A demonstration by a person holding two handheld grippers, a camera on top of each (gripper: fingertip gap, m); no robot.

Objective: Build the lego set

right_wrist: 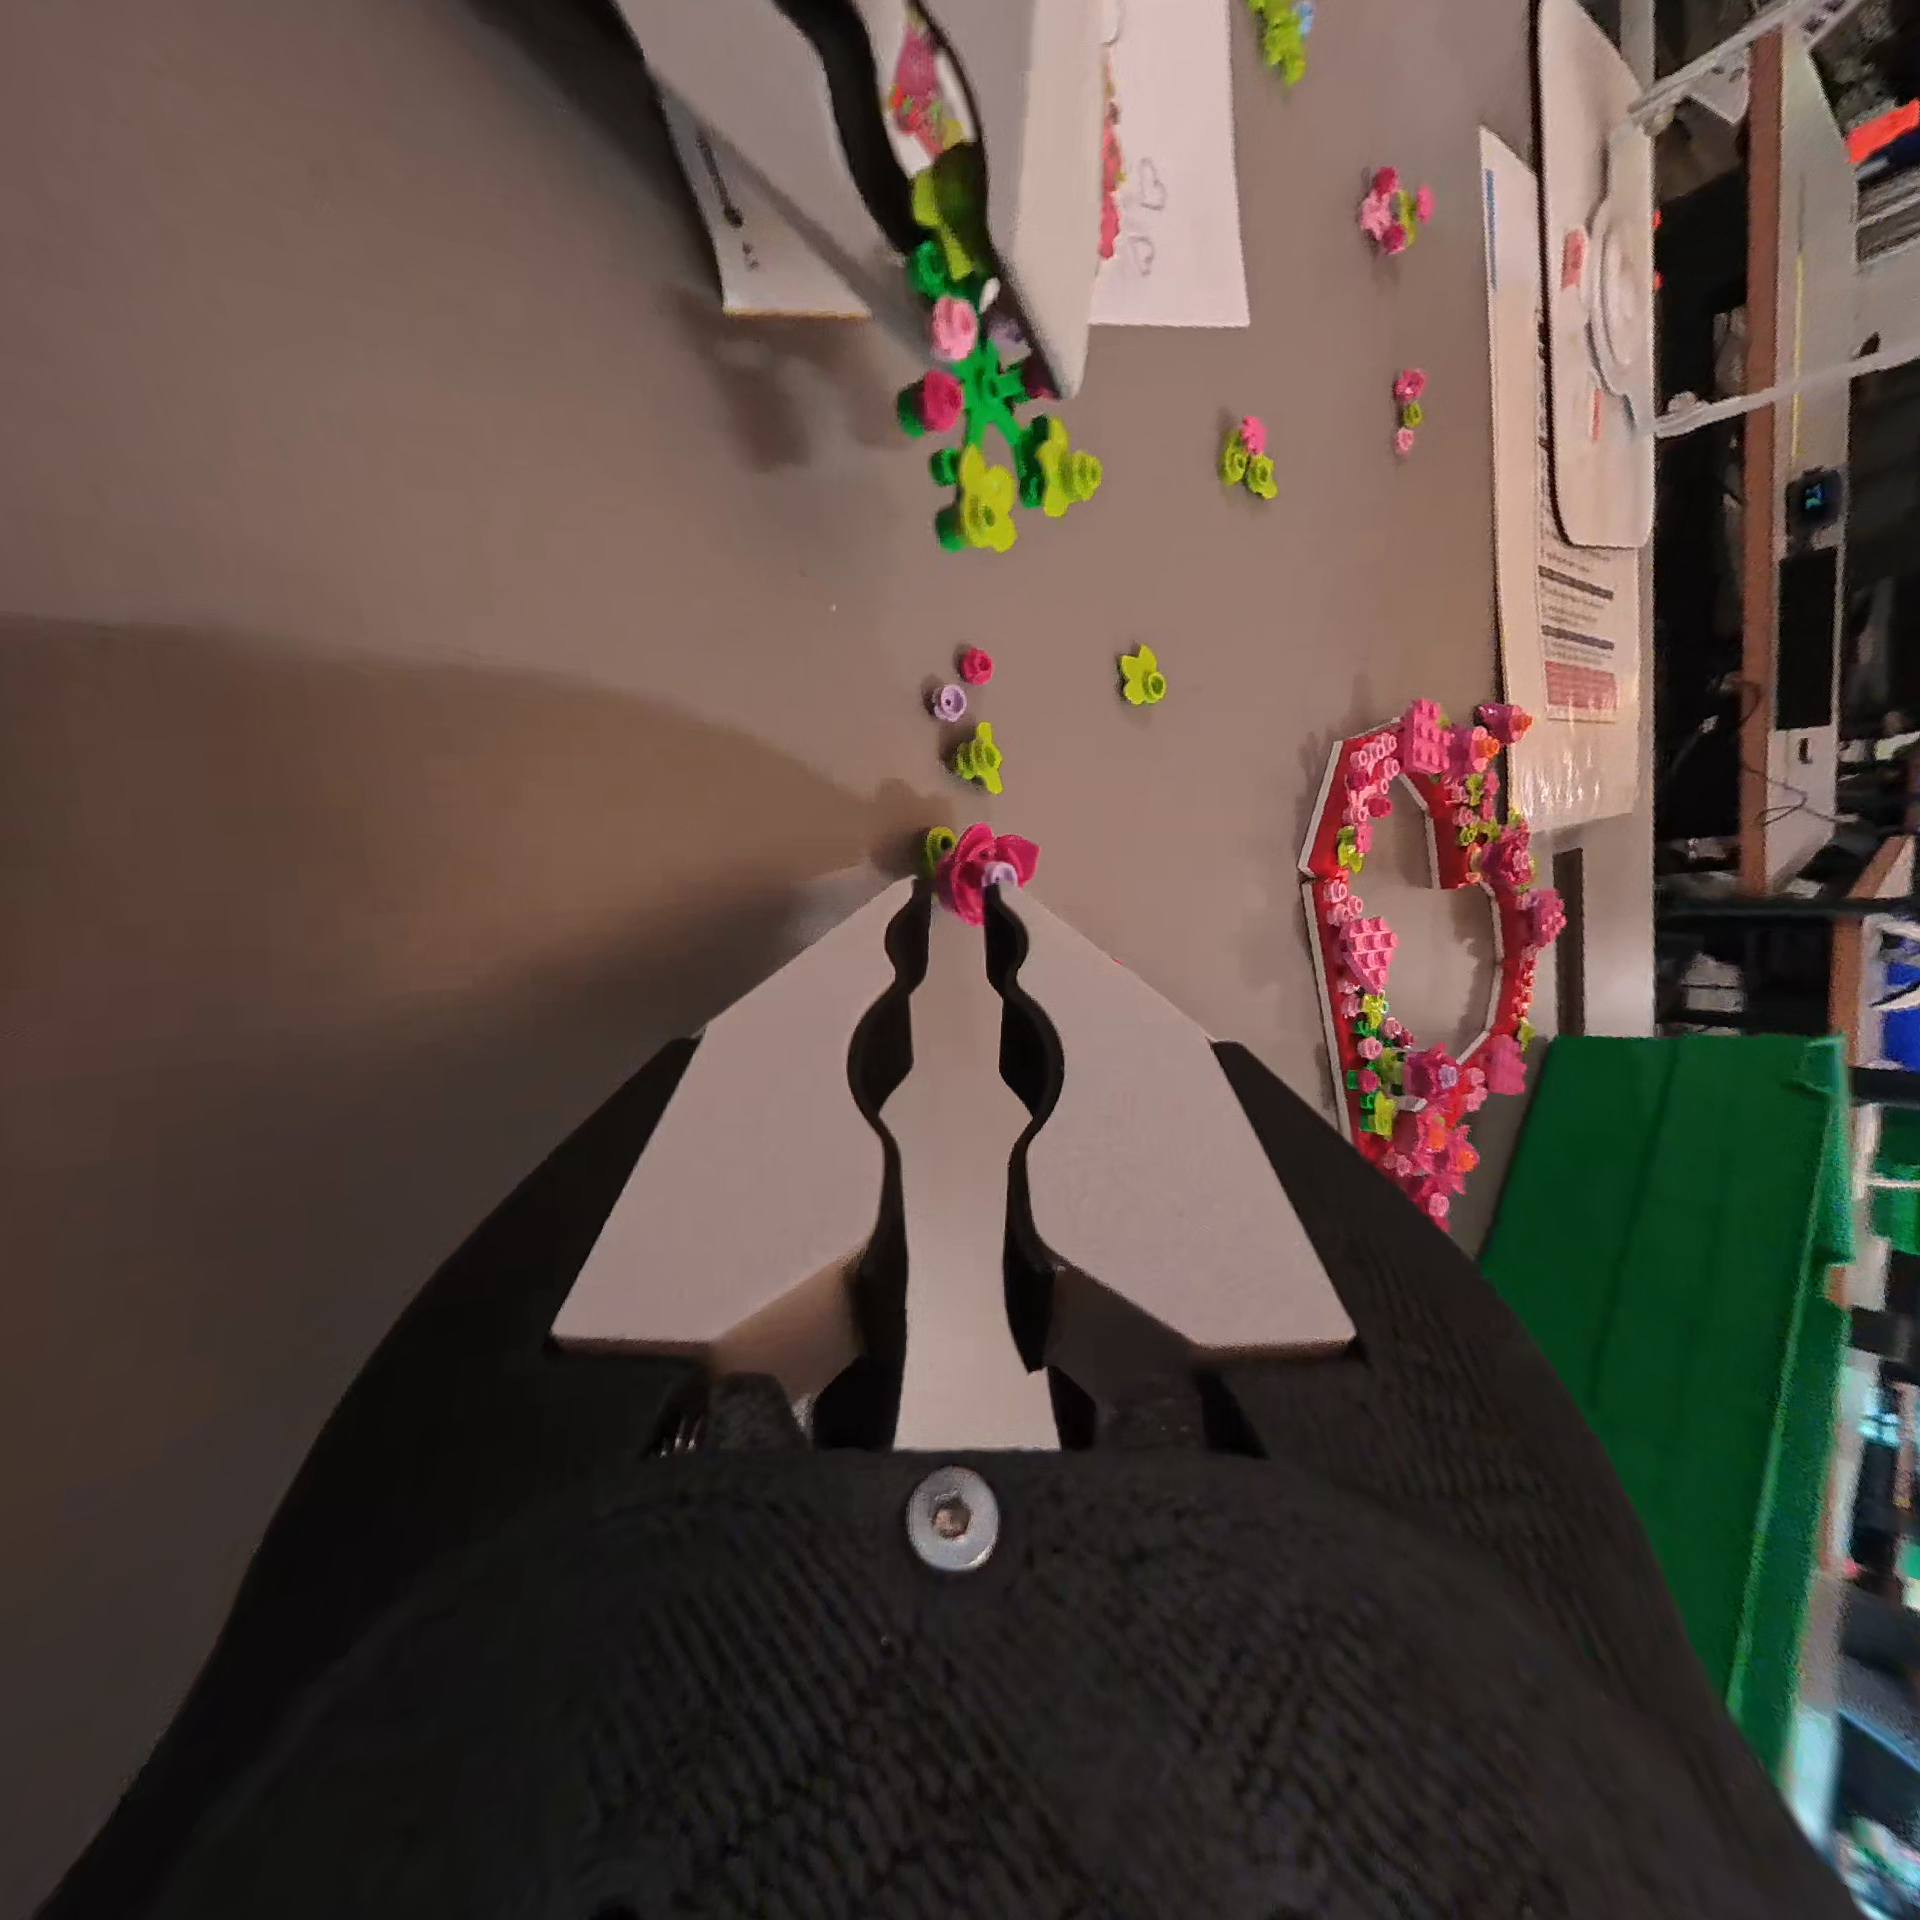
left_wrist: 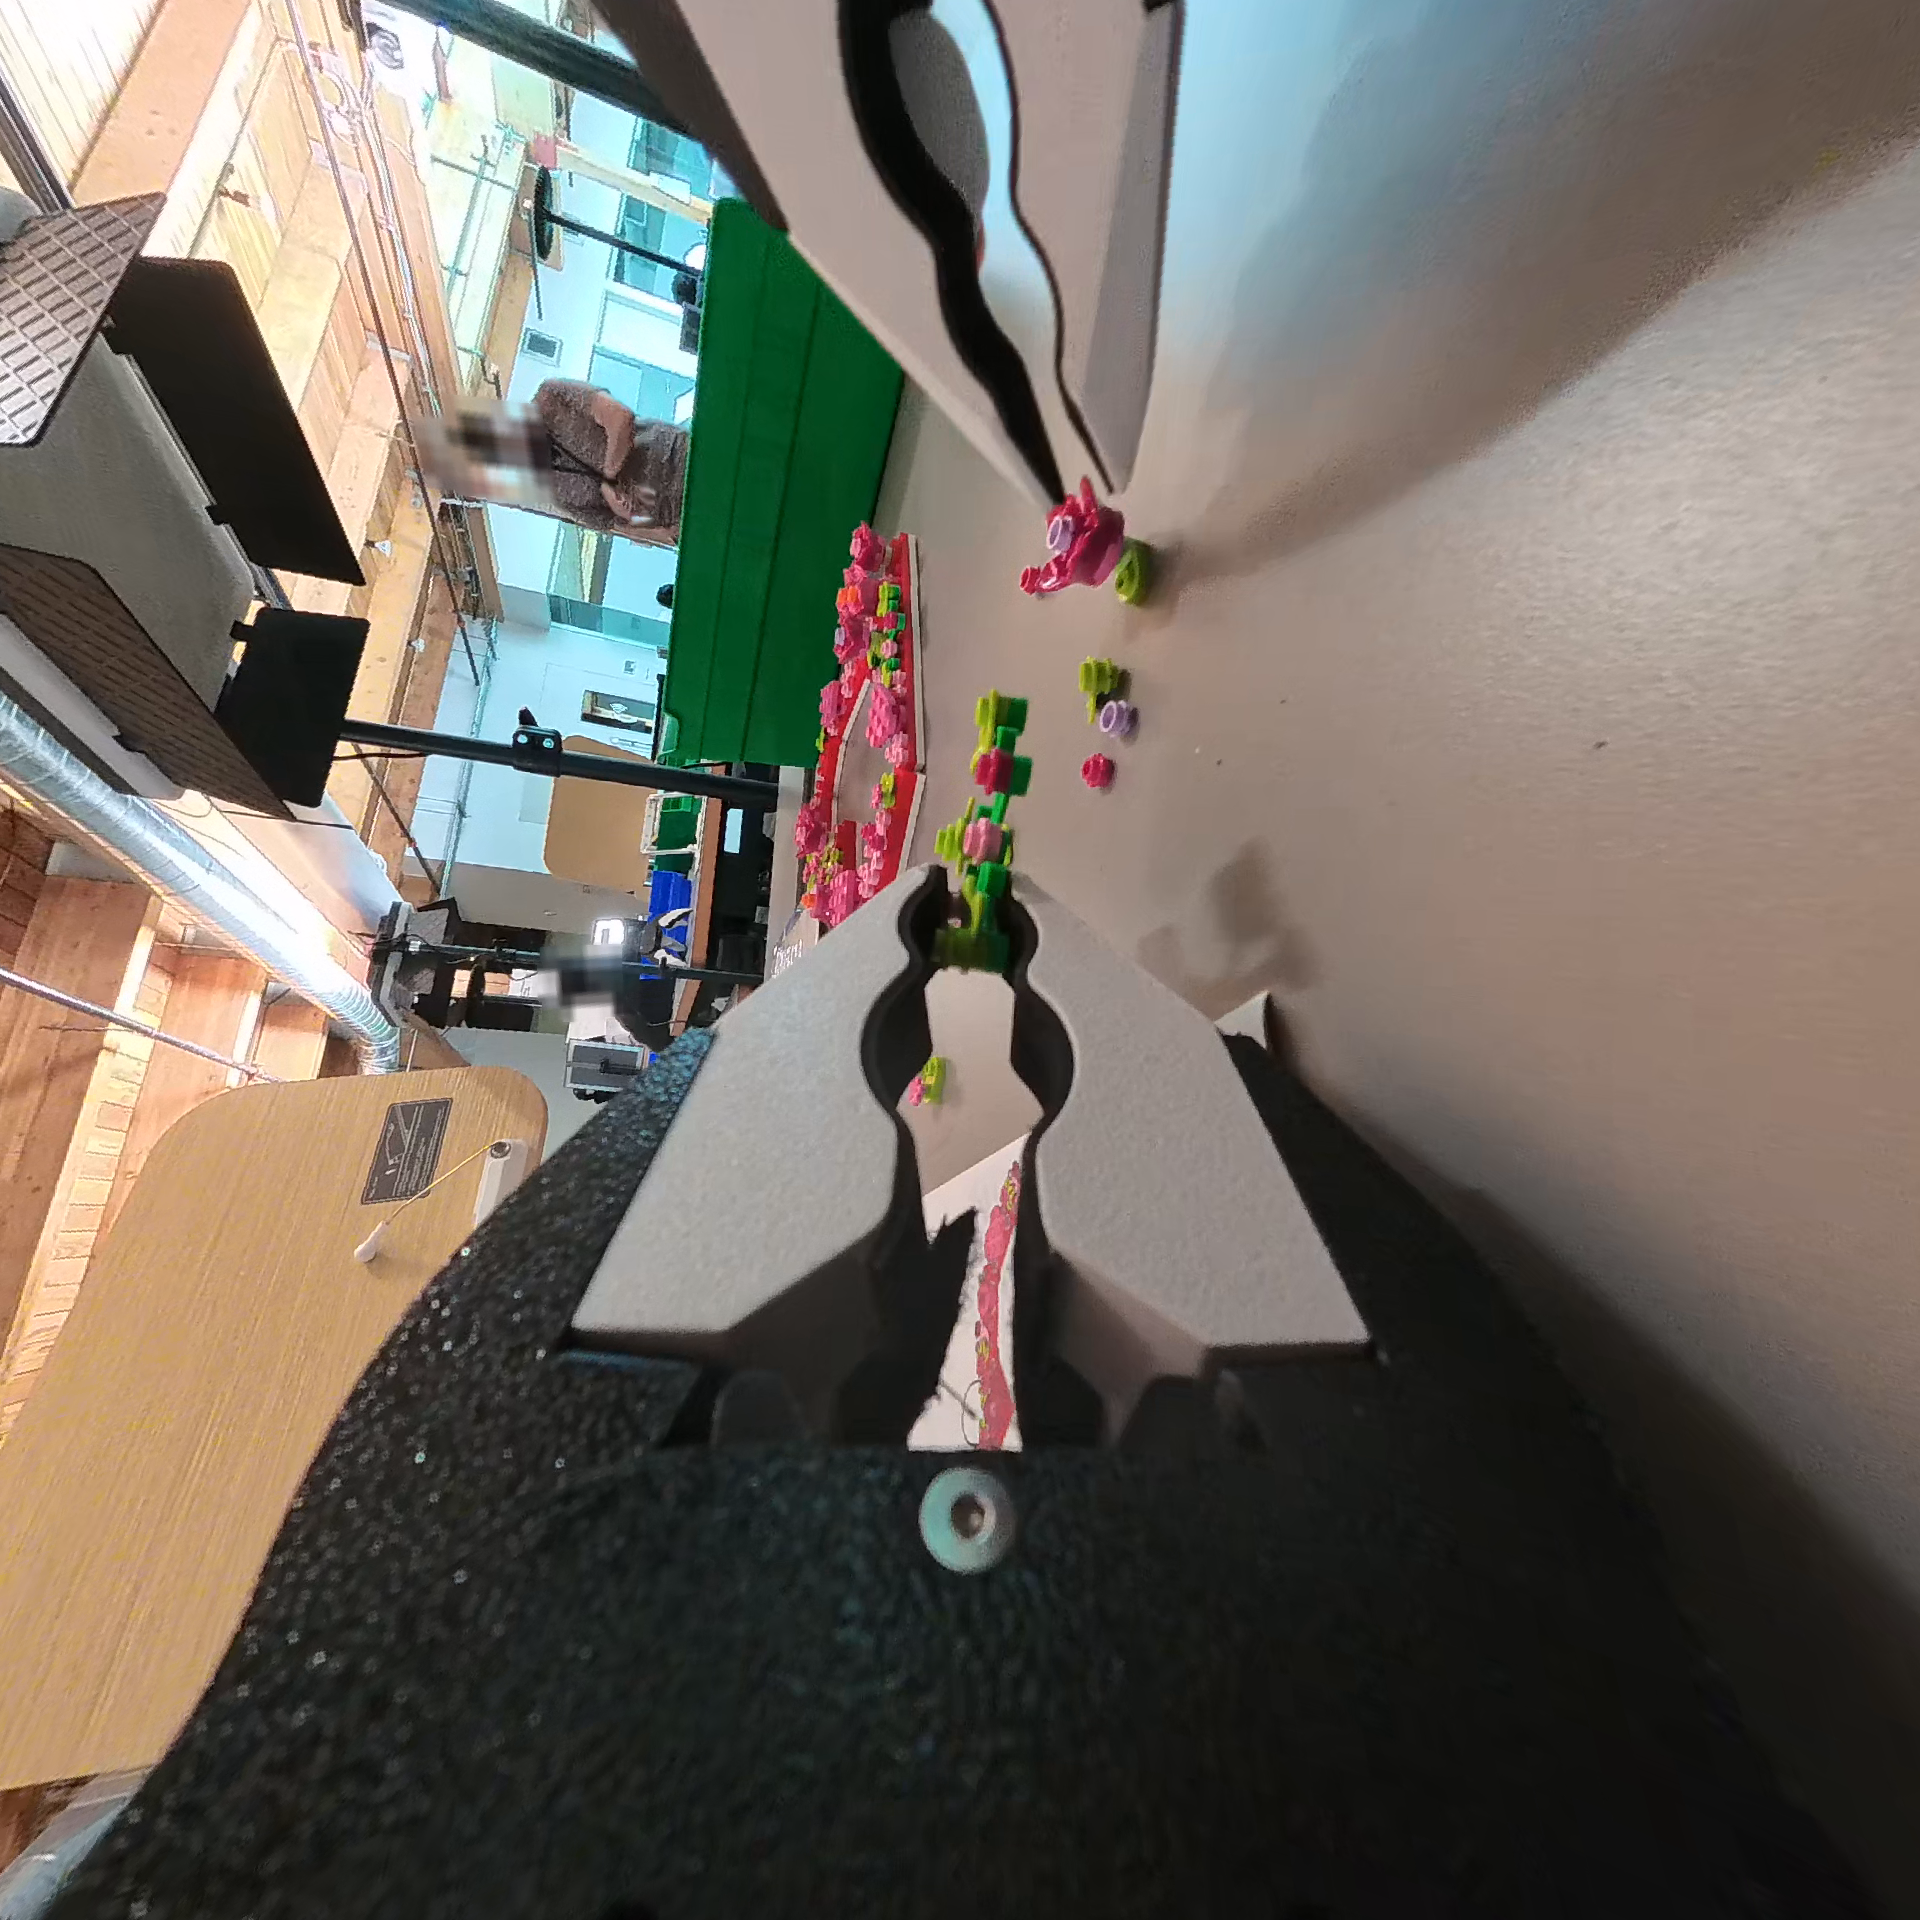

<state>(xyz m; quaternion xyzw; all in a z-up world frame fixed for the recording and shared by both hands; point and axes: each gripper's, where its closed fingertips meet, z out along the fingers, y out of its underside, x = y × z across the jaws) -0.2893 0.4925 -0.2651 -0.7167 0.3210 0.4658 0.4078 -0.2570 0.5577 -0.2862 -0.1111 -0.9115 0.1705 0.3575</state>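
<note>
Tongs of the left hand (left_wrist: 977,914), at the centre of the left wrist view, are clamped on the near end of a green leaf sprig (left_wrist: 987,821) carrying pink flowers, which runs upward in the frame from their tips. Past it, three small loose pieces (left_wrist: 1107,717) lie on the grey worktop (left_wrist: 1558,831): one lime, one lilac, one magenta. At upper centre the other tongs pinch a magenta flower (left_wrist: 1075,540) with a lime piece (left_wrist: 1135,569) touching it. The red heart frame (left_wrist: 873,727) lies left of centre.

In the right wrist view, the right tongs (right_wrist: 956,891) at centre are clamped on that magenta flower (right_wrist: 982,868), the lime piece (right_wrist: 938,844) at its left. Above them lie four loose pieces (right_wrist: 971,717): two lime, one lilac, one magenta. The sprig (right_wrist: 982,416) sits at top centre, and the heart frame (right_wrist: 1423,935) at right. Three small flower clusters (right_wrist: 1392,208) lie at the upper right.
</note>
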